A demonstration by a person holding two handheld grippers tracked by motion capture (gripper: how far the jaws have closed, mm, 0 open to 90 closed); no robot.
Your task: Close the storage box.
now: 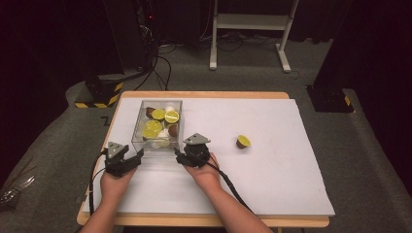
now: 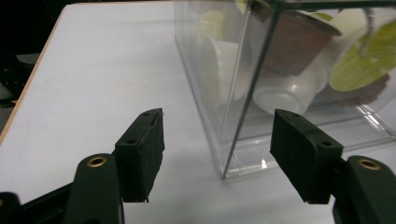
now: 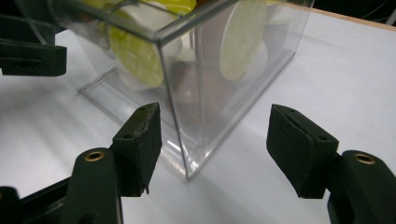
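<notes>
White paper covered the table (image 1: pixel 272 160); both my left gripper (image 2: pixel 217 149) and right gripper (image 3: pixel 215 144) stood apart, each straddling a near corner of the clear capsule box (image 1: pixel 158 127). One capsule (image 1: pixel 243 141) showed aside from above.

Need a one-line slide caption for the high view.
Two hand-held grippers flank the near corners of a clear box of capsules.

A clear box (image 1: pixel 159 127) is seen at the black fingers (image 2: pixel 142 154); yellow-green lidded, brown and white capsules (image 1: pixel 160 121) are held in it; a brown capsule with a yellow lid (image 1: pixel 242 141) is seen well right of the fingers; the table (image 1: pixel 272 160) is covered in white, edged in tan wood.
</notes>
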